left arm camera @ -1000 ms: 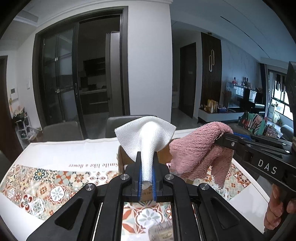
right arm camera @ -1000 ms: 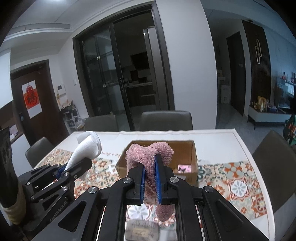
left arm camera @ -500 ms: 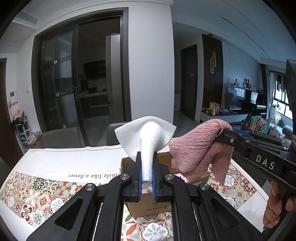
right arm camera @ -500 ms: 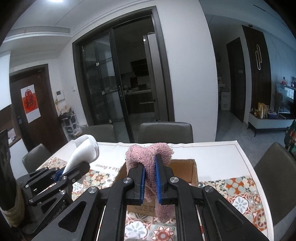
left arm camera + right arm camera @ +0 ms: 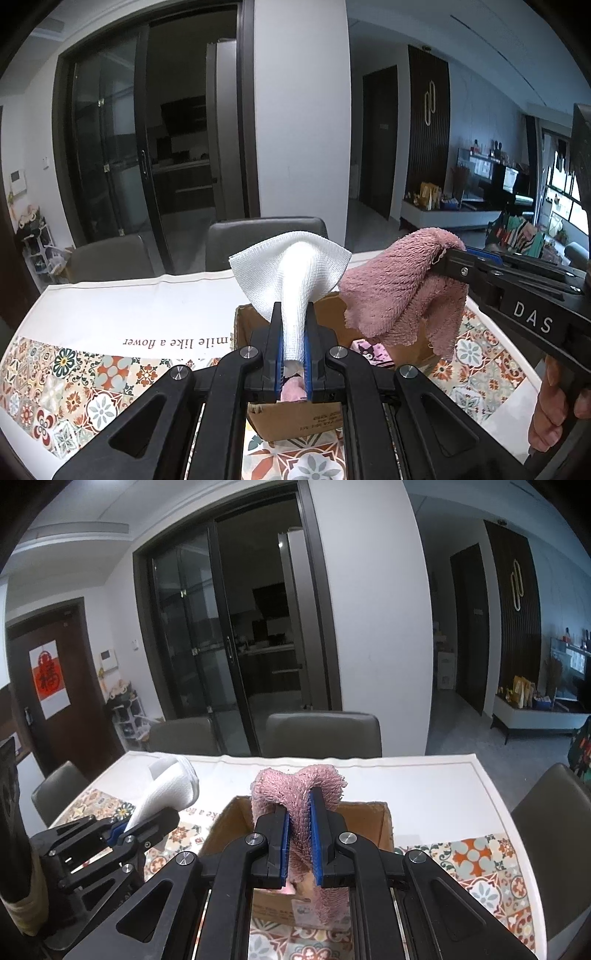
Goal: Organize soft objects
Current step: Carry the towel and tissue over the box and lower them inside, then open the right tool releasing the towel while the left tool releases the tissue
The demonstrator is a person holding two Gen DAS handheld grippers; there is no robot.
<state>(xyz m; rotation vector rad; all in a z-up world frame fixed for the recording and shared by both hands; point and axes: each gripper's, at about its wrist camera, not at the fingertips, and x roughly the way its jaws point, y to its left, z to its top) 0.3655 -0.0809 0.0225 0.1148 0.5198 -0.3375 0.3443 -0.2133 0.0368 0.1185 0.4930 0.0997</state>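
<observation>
My left gripper (image 5: 294,325) is shut on a white woven cloth (image 5: 291,273) that fans out above its fingers. My right gripper (image 5: 299,808) is shut on a fluffy pink towel (image 5: 299,786) that hangs down between its fingers. Both hold their cloths in the air over an open cardboard box (image 5: 251,325), also in the right wrist view (image 5: 369,819). The pink towel (image 5: 402,291) and right gripper show at the right of the left wrist view. The white cloth (image 5: 166,790) shows at the left of the right wrist view. A pink printed item (image 5: 369,350) lies inside the box.
The box stands on a table with a patterned tile cloth (image 5: 66,376) and a white runner (image 5: 406,782). Grey chairs (image 5: 325,734) stand at the far side and at the right (image 5: 554,812). A person's hand (image 5: 557,406) holds the right gripper.
Both grippers have moved forward and down towards the box with their cloths; the box now lies right under the fingers. Both grips are unchanged.
</observation>
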